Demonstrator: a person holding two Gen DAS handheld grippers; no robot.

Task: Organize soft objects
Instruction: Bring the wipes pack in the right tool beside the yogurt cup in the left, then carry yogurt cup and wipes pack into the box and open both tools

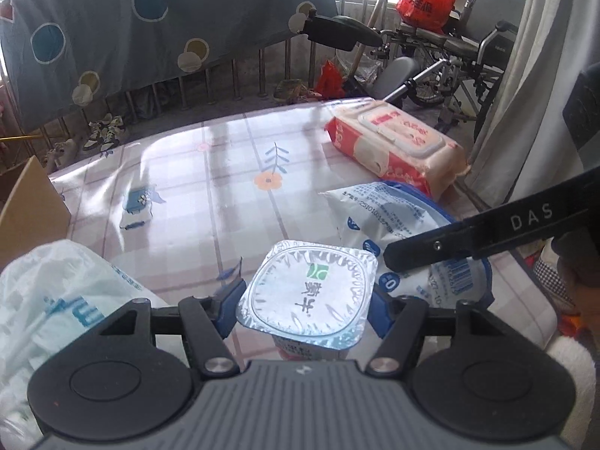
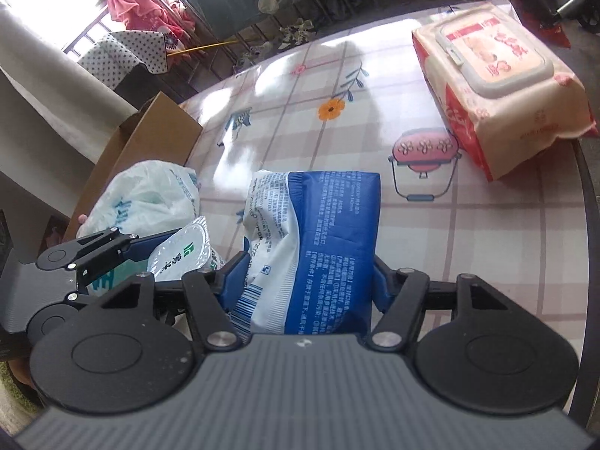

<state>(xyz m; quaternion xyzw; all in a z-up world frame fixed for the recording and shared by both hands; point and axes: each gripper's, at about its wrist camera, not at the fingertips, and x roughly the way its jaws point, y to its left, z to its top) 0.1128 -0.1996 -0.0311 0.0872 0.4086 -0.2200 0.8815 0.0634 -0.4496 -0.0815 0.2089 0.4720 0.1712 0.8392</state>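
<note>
A yogurt cup (image 1: pixel 307 285) with a silver foil lid sits between the blue pads of my left gripper (image 1: pixel 305 296), which is shut on its sides. My right gripper (image 2: pixel 310 264) is shut on a soft blue and white pack (image 2: pixel 326 217), gripping its near end while the far end points across the table. In the left wrist view that pack (image 1: pixel 390 217) lies just right of the cup, under a black finger (image 1: pixel 450 243) of the right gripper. In the right wrist view the cup (image 2: pixel 180 247) shows at the left.
A red and pink wet-wipes pack (image 2: pixel 498 86) lies at the far right of the flowered tablecloth (image 2: pixel 337 75). A crumpled white plastic bag (image 1: pixel 56 300) rests at the left beside an open cardboard box (image 2: pixel 150 138). A wheelchair (image 1: pixel 468 56) and railing stand beyond the table.
</note>
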